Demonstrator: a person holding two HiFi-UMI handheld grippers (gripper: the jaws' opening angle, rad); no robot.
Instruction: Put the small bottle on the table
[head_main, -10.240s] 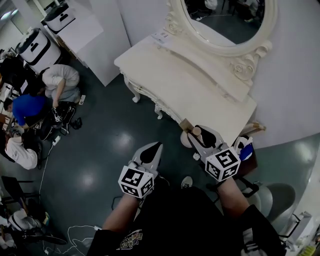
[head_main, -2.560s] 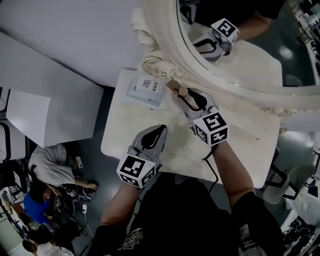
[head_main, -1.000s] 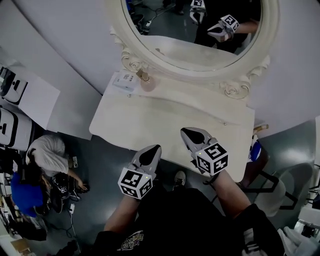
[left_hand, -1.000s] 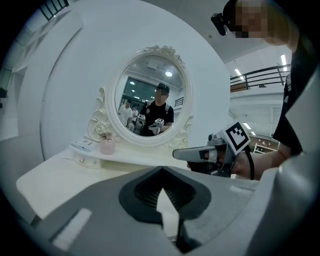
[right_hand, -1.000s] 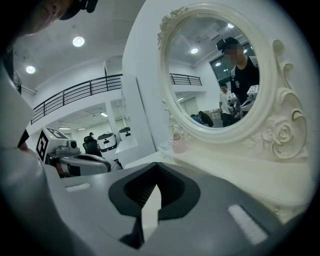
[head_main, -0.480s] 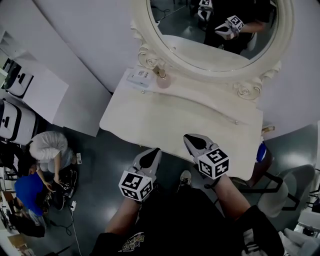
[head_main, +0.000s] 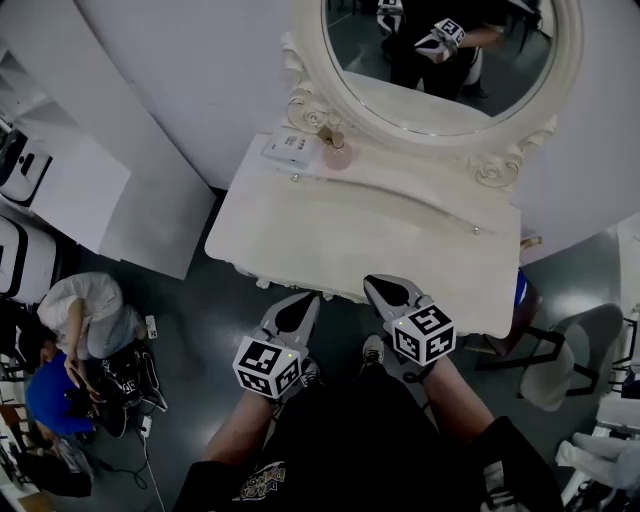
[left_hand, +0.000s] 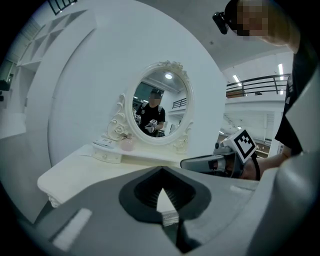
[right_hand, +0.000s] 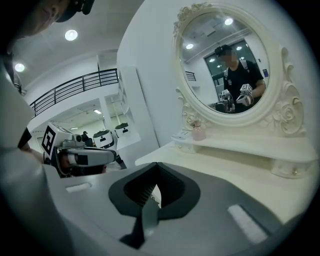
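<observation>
While the small bottle (head_main: 337, 152) stands on the bench (head_main: 380, 240) by the mirror (head_main: 440, 70), we list left gripper (head_main: 304, 298) and right gripper (head_main: 376, 284) pressed together, empty; placement looks done, next merely stand clear.

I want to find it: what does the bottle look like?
Find the oval mirror on the white table. The bottle stands by the frame's left foot. It is round and pink, unlike the flat white box beside it.
</observation>
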